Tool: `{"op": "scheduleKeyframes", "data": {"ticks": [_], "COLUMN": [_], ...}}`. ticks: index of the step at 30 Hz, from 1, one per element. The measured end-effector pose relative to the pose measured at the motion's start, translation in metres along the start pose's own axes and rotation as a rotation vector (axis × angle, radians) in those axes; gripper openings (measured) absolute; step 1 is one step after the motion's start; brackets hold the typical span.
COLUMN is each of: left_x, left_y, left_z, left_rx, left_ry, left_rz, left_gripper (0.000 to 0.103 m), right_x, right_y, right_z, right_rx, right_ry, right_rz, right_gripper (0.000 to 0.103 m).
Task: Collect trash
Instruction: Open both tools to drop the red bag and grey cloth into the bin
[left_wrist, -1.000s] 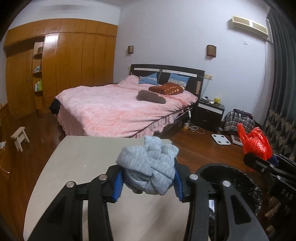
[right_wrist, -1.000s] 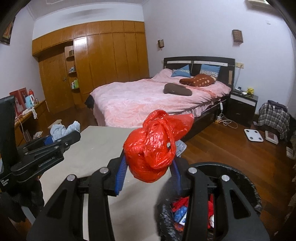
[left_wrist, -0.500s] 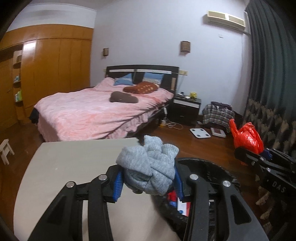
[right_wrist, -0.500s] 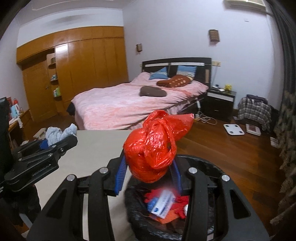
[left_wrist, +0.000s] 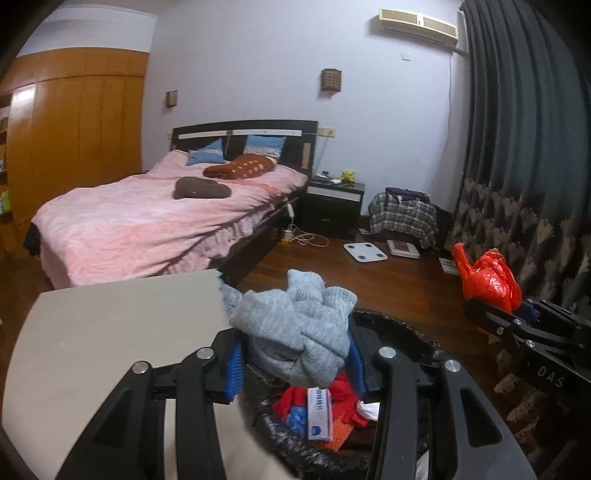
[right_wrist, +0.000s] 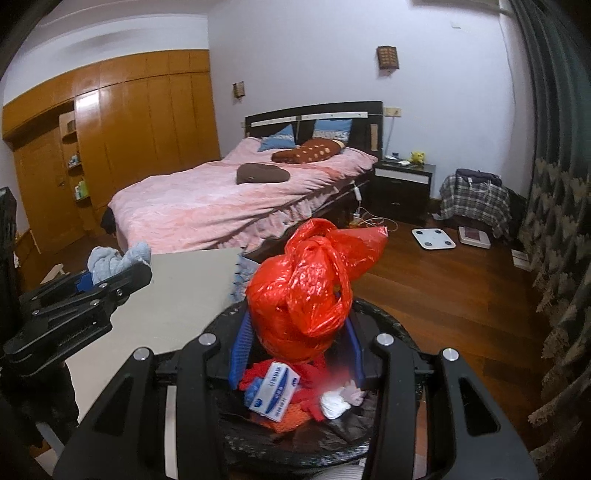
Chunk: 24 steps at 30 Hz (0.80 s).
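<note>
The trash bin (right_wrist: 391, 325) stands right of the table (right_wrist: 192, 291), bed (right_wrist: 229, 206) behind both.

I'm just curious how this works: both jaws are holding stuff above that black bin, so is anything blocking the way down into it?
Nothing visible does. The red plastic bag and the grey knitted bundle each hang over the open bin, which has no lid and holds only loose trash low inside.
</note>
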<state>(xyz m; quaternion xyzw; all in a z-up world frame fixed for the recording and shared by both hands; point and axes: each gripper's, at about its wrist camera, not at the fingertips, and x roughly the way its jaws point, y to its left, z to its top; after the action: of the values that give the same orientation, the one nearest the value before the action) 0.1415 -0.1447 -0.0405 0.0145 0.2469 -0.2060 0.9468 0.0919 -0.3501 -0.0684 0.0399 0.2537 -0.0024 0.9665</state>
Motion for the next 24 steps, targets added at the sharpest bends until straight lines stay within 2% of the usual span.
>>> {"op": "scheduleKeyframes", "data": {"ticks": [9, 20, 22, 23, 24], "left_x": [0.052, 0.102, 0.111, 0.115, 0.119], "left_y": [-0.022, -0.028, -0.027, -0.025, -0.023], "left_z": [-0.007, -0.017, -0.018, -0.019, -0.019], "left_rx": [0.03, 0.037, 0.025, 0.016, 0.007], "left_ry": [0.056, 0.137, 0.162, 0.173, 0.194], "left_rz": [-0.067, -0.115, -0.141, -0.158, -0.177], "left_gripper": [0.044, 0.046, 0.051, 0.055, 0.06], "right_x": [0.033, 0.075, 0.086, 0.09, 0.092], "right_y": [-0.04, -0.056, -0.057, -0.058, -0.06], "right_z": [-0.021, -0.041, -0.045, -0.046, -0.046], "right_rx": [0.047, 0.058, 0.049, 0.046, 0.045], "right_ry": [0.063, 0.137, 0.161, 0.168, 0.171], "right_rz": [-0.043, -0.042, -0.037, -0.044, -0.054], "right_gripper": [0.041, 0.044, 0.053, 0.063, 0.067]}}
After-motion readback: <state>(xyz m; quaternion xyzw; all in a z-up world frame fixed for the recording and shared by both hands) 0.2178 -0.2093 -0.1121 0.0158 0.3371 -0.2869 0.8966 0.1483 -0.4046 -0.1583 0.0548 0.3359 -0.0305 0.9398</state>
